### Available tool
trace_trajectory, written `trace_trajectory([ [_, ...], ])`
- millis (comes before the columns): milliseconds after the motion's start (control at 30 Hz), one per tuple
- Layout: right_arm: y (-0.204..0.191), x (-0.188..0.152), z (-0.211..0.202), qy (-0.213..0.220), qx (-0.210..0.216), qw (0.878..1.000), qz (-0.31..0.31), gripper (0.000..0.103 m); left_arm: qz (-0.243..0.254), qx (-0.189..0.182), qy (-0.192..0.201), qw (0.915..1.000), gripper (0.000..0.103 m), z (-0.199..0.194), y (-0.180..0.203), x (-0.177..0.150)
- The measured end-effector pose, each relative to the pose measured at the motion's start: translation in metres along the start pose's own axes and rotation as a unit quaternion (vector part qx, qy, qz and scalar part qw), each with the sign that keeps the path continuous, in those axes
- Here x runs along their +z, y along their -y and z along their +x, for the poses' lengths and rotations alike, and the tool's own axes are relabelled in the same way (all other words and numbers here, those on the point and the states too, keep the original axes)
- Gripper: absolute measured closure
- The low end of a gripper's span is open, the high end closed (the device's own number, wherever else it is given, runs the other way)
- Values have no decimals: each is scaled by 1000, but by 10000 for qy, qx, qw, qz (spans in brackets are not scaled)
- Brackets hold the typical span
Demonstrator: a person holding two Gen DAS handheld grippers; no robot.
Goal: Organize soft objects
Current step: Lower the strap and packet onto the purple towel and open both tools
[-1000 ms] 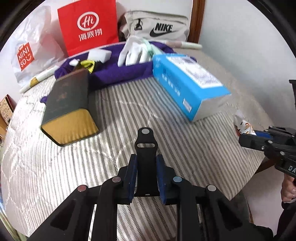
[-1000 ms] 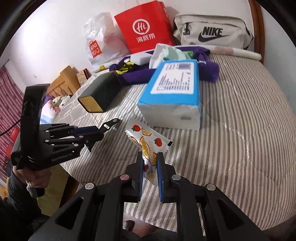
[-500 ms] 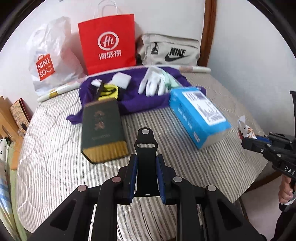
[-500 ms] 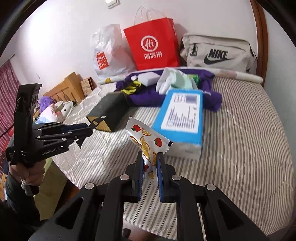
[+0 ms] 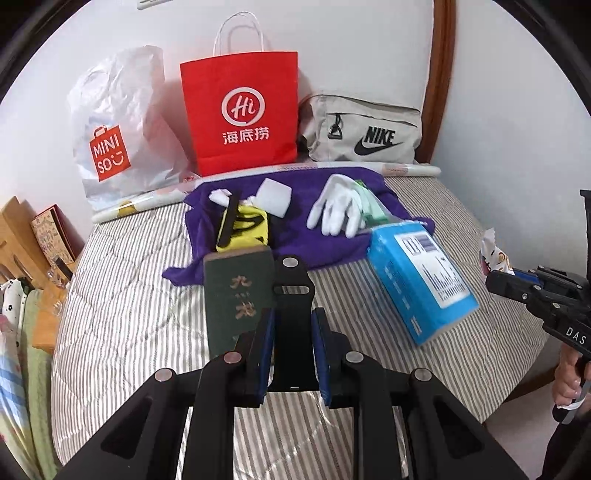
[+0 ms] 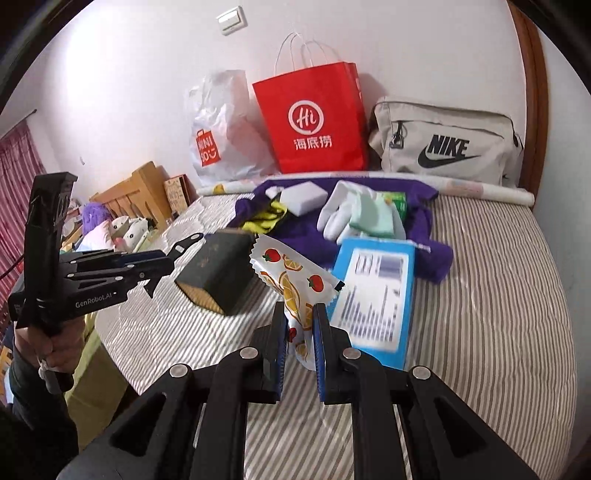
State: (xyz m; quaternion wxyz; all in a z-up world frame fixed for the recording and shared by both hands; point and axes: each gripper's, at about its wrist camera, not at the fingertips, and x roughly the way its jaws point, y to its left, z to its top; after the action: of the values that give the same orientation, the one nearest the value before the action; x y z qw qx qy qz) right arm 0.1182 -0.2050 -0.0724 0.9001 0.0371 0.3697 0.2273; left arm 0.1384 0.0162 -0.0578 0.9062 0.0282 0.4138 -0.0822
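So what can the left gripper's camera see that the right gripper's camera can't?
Only the left wrist view shows the black strap that the left gripper is shut on, and the whole white Miniso bag. Only the right wrist view shows the light switch, the red curtain and the full fruit-print packet clamped in the right gripper. Both show the red paper bag, Nike bag, blue box, white gloves and purple cloth.

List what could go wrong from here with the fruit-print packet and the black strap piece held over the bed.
1. The right hand-held gripper pinches only the lower end of the fruit-print packet; the crinkly film could slip out.
2. The left hand-held gripper clamps a black strap piece that sticks out ahead; it could snag the green box below.
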Motion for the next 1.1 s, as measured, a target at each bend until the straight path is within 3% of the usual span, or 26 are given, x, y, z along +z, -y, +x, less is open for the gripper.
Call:
trace_trajectory([
  [567, 21, 62, 39, 16, -131, 9999, -97, 90, -255, -105, 85, 9996, 83, 37, -30, 59],
  [1100, 67, 104, 99, -170, -465, 9987, 72, 90, -491, -207, -185, 9984, 83, 100, -54, 91],
])
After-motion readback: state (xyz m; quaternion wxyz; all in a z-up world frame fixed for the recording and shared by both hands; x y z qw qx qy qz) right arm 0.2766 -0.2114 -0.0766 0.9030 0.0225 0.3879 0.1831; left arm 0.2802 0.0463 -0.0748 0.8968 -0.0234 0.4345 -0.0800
